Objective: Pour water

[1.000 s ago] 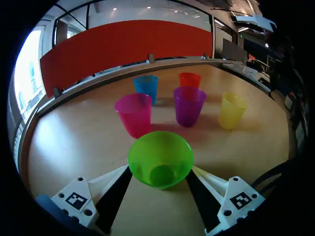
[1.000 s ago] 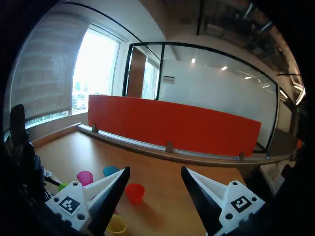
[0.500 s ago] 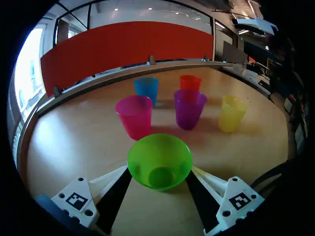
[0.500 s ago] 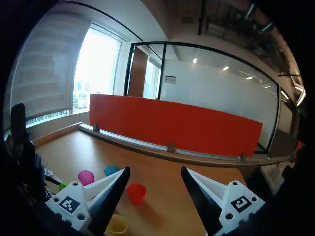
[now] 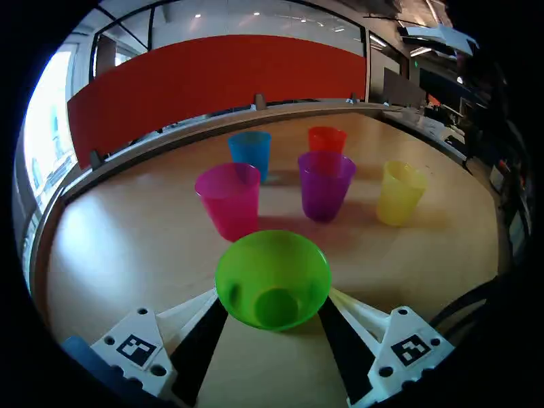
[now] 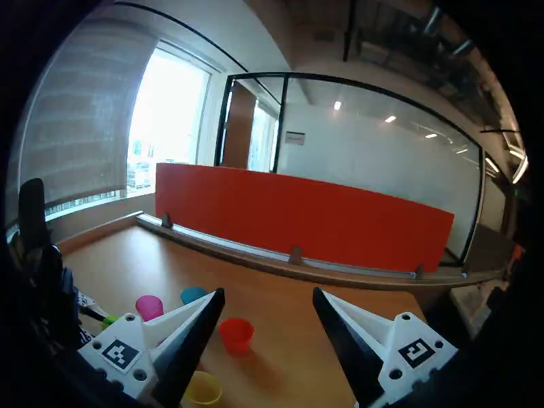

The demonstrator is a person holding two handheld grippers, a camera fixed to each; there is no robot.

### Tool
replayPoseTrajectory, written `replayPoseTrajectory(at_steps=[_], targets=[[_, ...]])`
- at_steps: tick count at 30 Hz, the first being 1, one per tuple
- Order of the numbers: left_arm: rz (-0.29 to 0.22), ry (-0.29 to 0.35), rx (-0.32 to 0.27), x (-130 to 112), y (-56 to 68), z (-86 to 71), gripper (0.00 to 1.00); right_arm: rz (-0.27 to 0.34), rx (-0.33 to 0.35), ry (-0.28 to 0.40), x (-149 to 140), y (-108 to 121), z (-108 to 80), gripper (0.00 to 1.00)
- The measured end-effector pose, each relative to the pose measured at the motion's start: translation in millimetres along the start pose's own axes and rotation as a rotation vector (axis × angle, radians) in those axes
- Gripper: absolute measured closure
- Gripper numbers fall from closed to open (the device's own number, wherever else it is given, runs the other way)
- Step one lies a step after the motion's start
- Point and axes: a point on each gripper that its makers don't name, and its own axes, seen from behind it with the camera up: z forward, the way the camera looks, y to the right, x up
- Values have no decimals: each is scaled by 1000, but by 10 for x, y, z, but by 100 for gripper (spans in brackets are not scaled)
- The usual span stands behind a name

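1. Left tool. In the left gripper view we see the left tool (image 5: 273,294) closed on a green cup (image 5: 272,272), with 1 finger against each side of the cup wall. We look into the cup's open mouth down to its base. We cannot tell whether it contains water, nor whether it rests on the tabletop (image 5: 122,245) or is lifted off it.

2. Ahead of this tool stand 5 more cups, all upright and apart from one another:
- pink cup (image 5: 229,200): just beyond the green cup, slightly left;
- purple cup (image 5: 325,183): ahead, slightly right;
- blue cup (image 5: 249,151): behind the pink cup;
- red cup (image 5: 327,138): behind the purple cup;
- yellow cup (image 5: 400,192): farthest right.
A red partition (image 5: 217,81) runs along the far edge of the tabletop.

3. Right tool. In the right gripper view the right tool (image 6: 267,292) stands wide open and grips nothing. The red cup lies low between its 2 fingers, well ahead. The pink and blue cups sit left of its left finger. The yellow cup is at the bottom edge, partly hidden by that finger. A sliver of the green cup appears at the far left.

4. This view adds the room: a bright window (image 6: 166,129) to the left and a glass wall (image 6: 381,156) above the partition.
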Motion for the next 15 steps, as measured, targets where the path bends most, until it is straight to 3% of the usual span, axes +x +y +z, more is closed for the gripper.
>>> replayPoseTrajectory(at_steps=[15], targets=[[12,7,-6,73,8,-96,19,-3,23,2,15,-76,62,0]])
